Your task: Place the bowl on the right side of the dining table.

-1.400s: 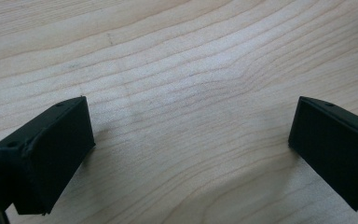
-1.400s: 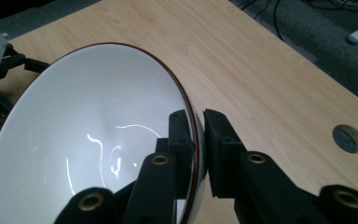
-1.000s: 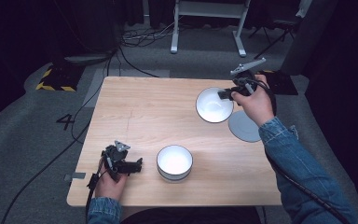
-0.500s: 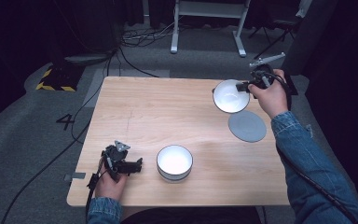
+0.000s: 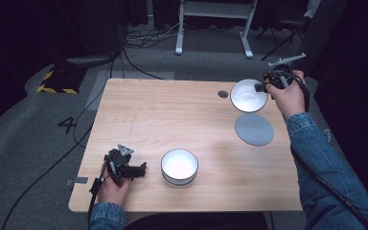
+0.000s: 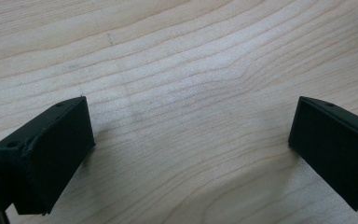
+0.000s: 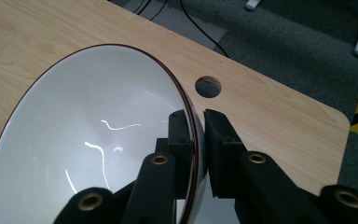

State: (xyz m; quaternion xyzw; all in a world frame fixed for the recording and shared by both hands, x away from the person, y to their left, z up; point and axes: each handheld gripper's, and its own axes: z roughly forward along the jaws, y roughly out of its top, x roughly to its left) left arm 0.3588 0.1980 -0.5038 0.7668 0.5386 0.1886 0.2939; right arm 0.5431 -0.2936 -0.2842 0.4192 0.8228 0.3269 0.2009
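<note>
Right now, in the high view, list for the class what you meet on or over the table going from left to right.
left gripper → bowl on the table → small round hole in the tabletop → bowl held up by its rim → right gripper

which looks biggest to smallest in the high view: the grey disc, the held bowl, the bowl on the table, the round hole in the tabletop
1. grey disc
2. held bowl and bowl on the table: they look about alike, and the held one is lifted and tilted, so I won't rank them
3. round hole, clearly smallest
</note>
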